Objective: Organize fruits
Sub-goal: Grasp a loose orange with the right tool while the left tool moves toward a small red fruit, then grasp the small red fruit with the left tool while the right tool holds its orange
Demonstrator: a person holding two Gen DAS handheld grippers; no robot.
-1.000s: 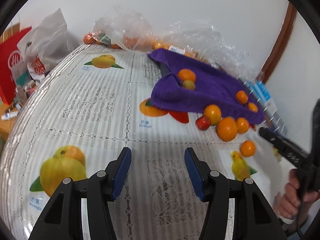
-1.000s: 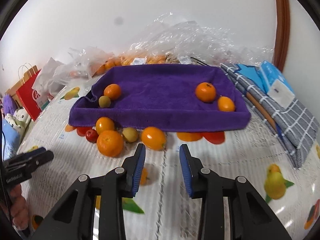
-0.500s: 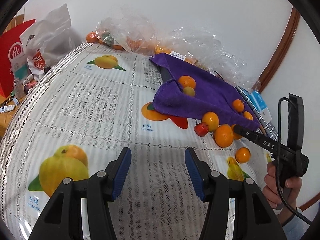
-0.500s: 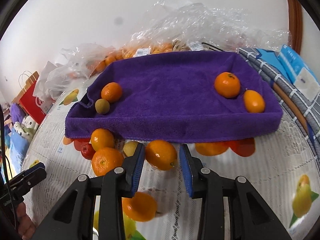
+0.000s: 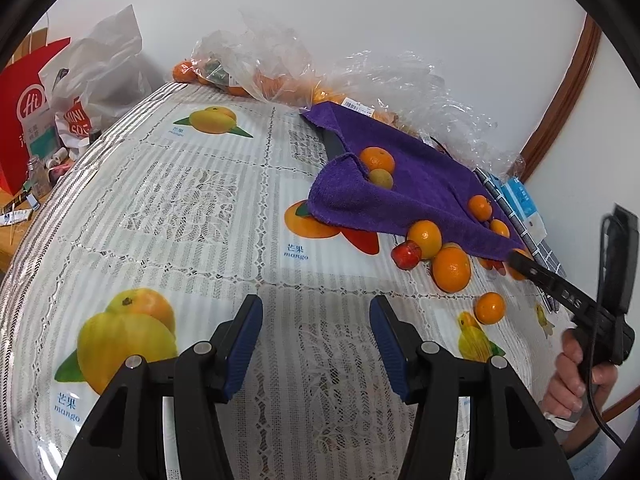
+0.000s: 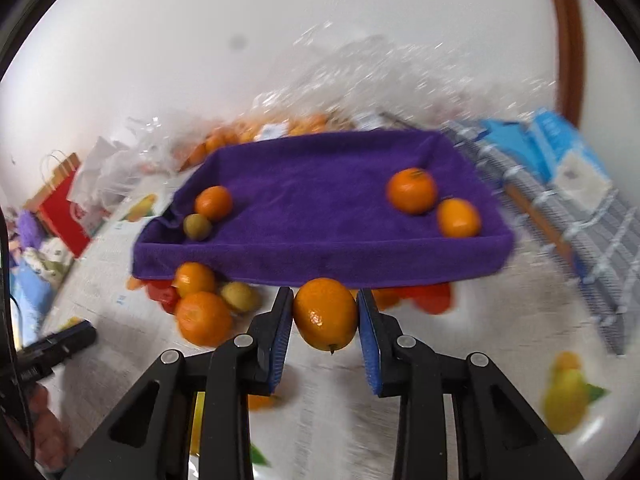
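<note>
A tray lined with a purple towel (image 6: pixel 320 208) holds two oranges (image 6: pixel 412 190) at its right and an orange (image 6: pixel 213 203) with a small green fruit (image 6: pixel 197 227) at its left. Before its front edge lies a cluster: a big orange (image 6: pixel 204 318), a smaller orange, a yellowish fruit (image 6: pixel 240 297) and a red one (image 5: pixel 406 255). My right gripper (image 6: pixel 325 320) has its jaws closing, with both pads against an orange (image 6: pixel 325 314) just in front of the tray. My left gripper (image 5: pixel 316 332) stands open over the bare tablecloth, nothing between its fingers.
Clear plastic bags of oranges (image 5: pixel 272 80) lie along the wall behind the tray. A checked cloth with blue packs (image 6: pixel 560 200) is to the tray's right. A red paper bag (image 5: pixel 28 112) and a white bag (image 5: pixel 100 72) stand off the far-left table edge. One small orange (image 5: pixel 490 307) lies apart.
My right gripper has moved forward to the orange in front of the tray and its pads have come in around it. The left gripper has kept still.
</note>
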